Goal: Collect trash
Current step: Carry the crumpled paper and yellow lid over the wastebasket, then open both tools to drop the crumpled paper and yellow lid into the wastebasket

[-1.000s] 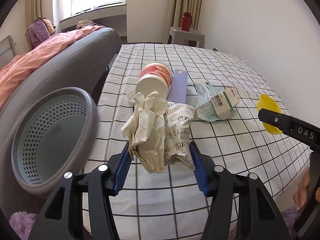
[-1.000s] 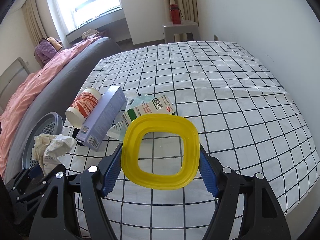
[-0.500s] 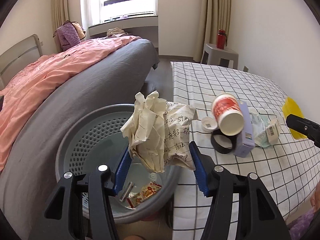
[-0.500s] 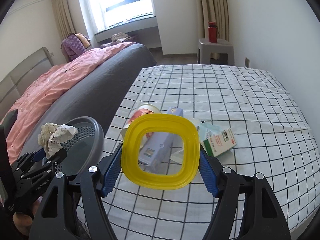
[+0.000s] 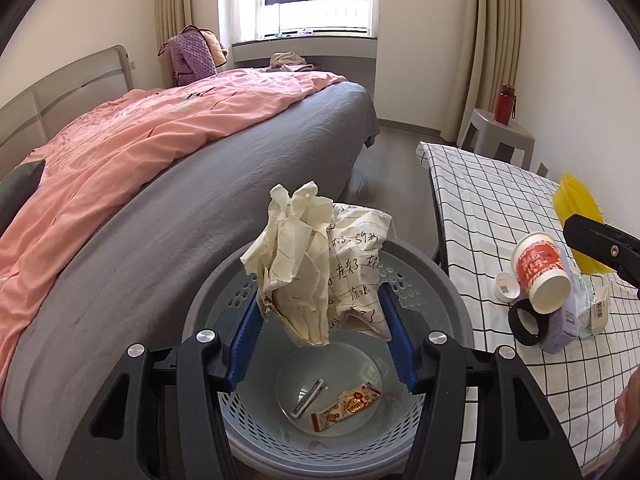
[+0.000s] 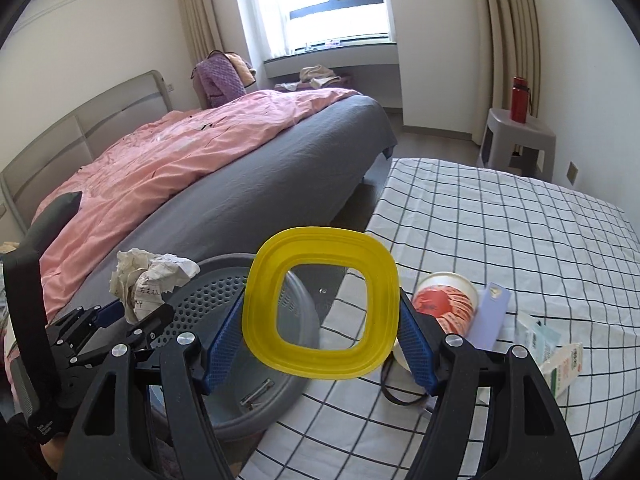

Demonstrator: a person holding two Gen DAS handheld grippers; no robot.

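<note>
My left gripper (image 5: 320, 336) is shut on a crumpled paper wad (image 5: 316, 264) with handwriting, held right above the grey perforated trash basket (image 5: 448, 292). The basket holds a snack wrapper (image 5: 346, 406) and a small strip (image 5: 307, 397). My right gripper (image 6: 320, 340) is shut on a yellow square plastic lid (image 6: 320, 308) with a clear centre, over the table's left edge beside the basket (image 6: 216, 292). The left gripper and wad (image 6: 148, 280) show at left in the right wrist view.
On the checked tablecloth (image 5: 500, 208) lie a red-and-white paper cup (image 5: 540, 280), a white cap (image 5: 507, 287), a black ring (image 5: 528, 320), a lavender box (image 6: 490, 316) and medicine packets (image 6: 560, 364). A grey bed (image 5: 200, 220) with a pink quilt stands left. A stool with a red bottle (image 5: 505, 103) stands far right.
Both grippers swung left, away from the table. The paper wad went from beside the basket to right over its opening. The yellow lid moved to the table's left edge near the basket.
</note>
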